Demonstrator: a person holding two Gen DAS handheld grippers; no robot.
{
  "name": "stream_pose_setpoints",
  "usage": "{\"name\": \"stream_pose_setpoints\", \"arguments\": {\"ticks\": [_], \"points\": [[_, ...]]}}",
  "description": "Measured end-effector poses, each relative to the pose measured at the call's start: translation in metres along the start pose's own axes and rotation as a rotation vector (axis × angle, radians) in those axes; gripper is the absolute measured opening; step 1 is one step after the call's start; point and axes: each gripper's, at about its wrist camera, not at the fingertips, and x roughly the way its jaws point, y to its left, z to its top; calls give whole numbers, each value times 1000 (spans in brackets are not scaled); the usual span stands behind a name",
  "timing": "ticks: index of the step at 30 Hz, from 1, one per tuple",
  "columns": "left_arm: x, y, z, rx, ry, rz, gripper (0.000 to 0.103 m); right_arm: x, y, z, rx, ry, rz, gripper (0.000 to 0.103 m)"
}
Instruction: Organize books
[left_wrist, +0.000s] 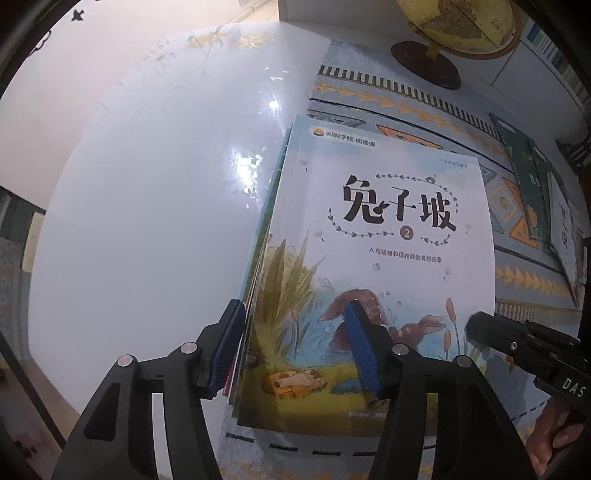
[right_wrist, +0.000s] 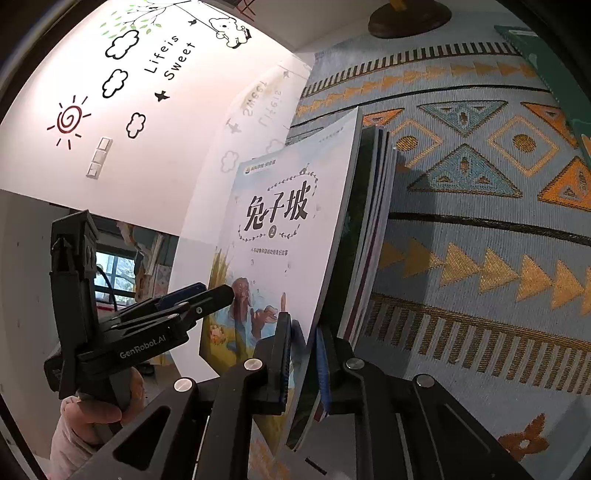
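Observation:
A stack of thin books (left_wrist: 258, 266) lies on a patterned runner (left_wrist: 406, 110). Its top book (left_wrist: 388, 221) has a white cover with a rabbit. My left gripper (left_wrist: 293, 312) points down with its jaws apart. One pad stands beside the stack's left edge and the other hangs over the cover. My right gripper (right_wrist: 303, 328) is shut on the near right edge of the top book (right_wrist: 280, 221), which sits slightly raised off the books beneath (right_wrist: 373, 221). The right gripper (left_wrist: 480, 326) shows at the cover's lower right, and the left gripper (right_wrist: 216, 291) by the cover's left side.
A globe (left_wrist: 458, 22) on a dark round base stands at the back of the runner. More books (left_wrist: 524, 177), green and white, lie to the right. The glossy white tabletop (left_wrist: 147, 184) spreads to the left. A decorated wall (right_wrist: 129, 92) rises behind. A hand (right_wrist: 92, 413) holds the left gripper.

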Motion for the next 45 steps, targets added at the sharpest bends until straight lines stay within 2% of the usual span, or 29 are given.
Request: {"name": "stream_pose_setpoints", "arguments": {"ticks": [4,8,10,13,17,19,21,25,29,31,33,36,40,45], "points": [[-5,-2,1,-28,-14,1,54,-6,-4,3,45,20,-22,15],[-16,-4,-3,-45,-29,17,57,-24,-8,5,44,0,-32,24],[-25,-8,-6,-62,-44,1,59,-37,-16,7,53,-7,-23,30],[-40,-18,-8,-108,-79,-21,61,-62,-34,9,93,-12,50,30],[-66,-48,-11,-184,-140,-107,61,-117,-54,6,25,-29,77,30],[-78,-69,-14,-188,-166,-167,64,-154,-65,3,-40,-39,50,31],[-86,-95,-17,-176,-188,-213,69,-190,-79,-1,-94,-48,-1,37],[-83,-146,-15,-147,-186,-295,69,-252,-119,-6,-142,-42,-122,40],[-62,-201,-4,-105,-133,-332,69,-301,-165,-2,-139,-46,-302,41],[-51,-223,1,-99,-106,-346,69,-316,-186,4,-115,-59,-345,41],[-43,-244,3,-88,-80,-369,69,-327,-204,11,-98,-69,-394,41],[-32,-269,8,-58,-48,-350,69,-336,-227,28,-87,-84,-425,46],[-23,-289,15,-25,-36,-334,69,-327,-247,52,-61,-88,-401,49],[-13,-303,16,-15,-24,-310,69,-307,-261,81,-76,-80,-417,49]]}}
